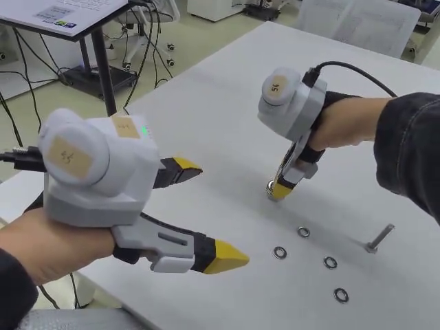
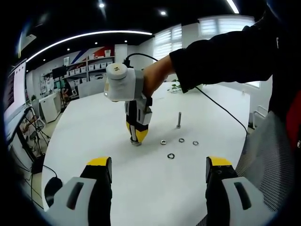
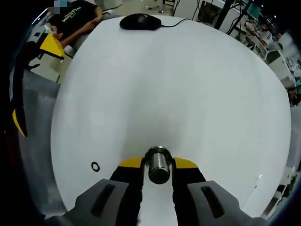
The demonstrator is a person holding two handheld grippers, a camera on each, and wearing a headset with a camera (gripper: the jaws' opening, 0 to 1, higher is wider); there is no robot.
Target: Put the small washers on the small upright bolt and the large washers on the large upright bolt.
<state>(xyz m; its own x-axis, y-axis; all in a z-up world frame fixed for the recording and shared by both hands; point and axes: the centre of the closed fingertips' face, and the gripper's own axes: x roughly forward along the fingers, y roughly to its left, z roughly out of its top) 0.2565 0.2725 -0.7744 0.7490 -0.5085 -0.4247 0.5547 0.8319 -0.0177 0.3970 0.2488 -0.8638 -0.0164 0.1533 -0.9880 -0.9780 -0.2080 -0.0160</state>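
The head view looks forward and down from behind, close over the left hand-held gripper [image 1: 214, 212] and farther from the right hand-held gripper [image 1: 280, 191]. The left gripper view faces level across the tabletop [image 2: 94, 136] toward the right one, sharing the washers [image 2: 171, 155] beside it with the head view. The right gripper view sits close over the tabletop, looking down past its clamped large bolt [image 3: 159, 165].
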